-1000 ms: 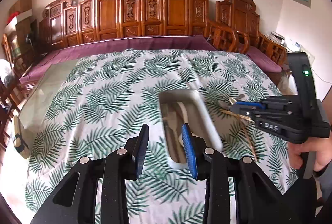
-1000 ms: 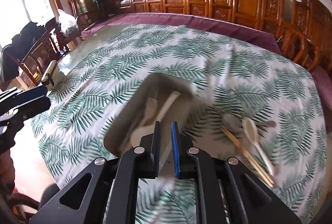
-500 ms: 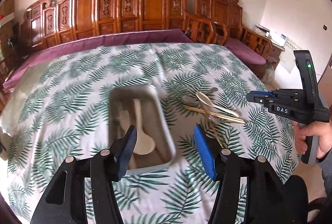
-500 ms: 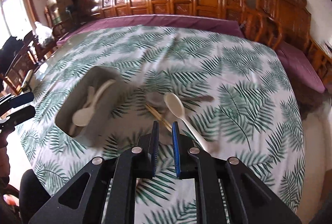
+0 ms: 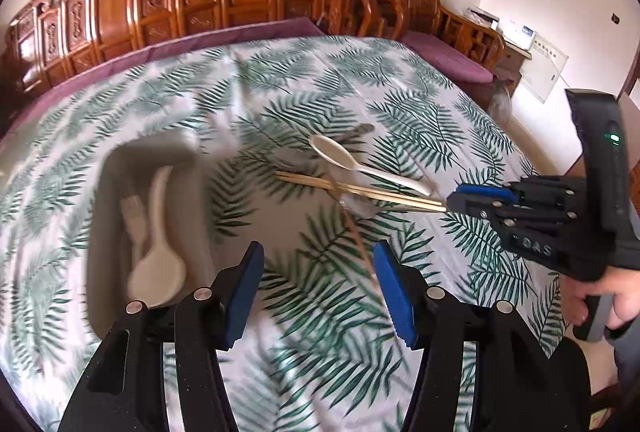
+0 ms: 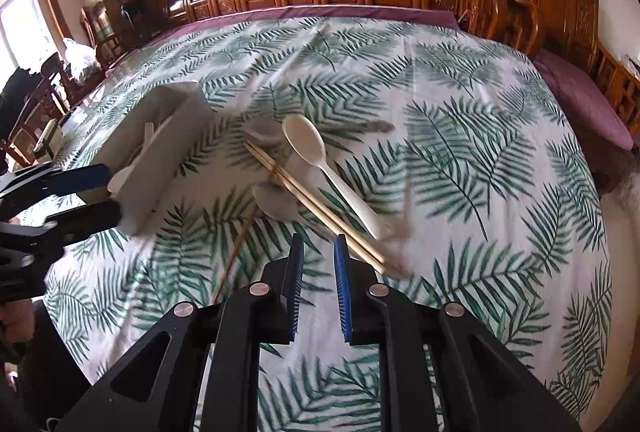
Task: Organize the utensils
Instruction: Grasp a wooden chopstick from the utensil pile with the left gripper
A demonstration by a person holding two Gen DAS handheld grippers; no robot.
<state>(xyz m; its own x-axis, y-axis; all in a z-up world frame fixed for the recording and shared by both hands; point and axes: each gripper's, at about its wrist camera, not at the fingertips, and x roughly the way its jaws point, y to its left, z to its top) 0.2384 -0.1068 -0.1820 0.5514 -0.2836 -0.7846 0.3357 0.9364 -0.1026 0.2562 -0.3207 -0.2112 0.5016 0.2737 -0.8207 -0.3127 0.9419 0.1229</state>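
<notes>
Blue-padded left gripper (image 5: 318, 288) gapes wide, empty; right gripper (image 6: 316, 290), narrowly parted, grasps nothing, wooden chopsticks (image 6: 316, 207) at twelve o'clock on leaf-print surface (image 6: 460, 151).

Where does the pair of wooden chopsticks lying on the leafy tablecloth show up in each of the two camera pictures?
Left wrist view: the chopsticks lie right of centre, running towards the right gripper.
Right wrist view: the chopsticks sit mid-picture, slanting down to the right, just above the gripper's own fingers.
Shared landmark: the white spoon lying alongside them, with the grey tray off to the left.
</notes>
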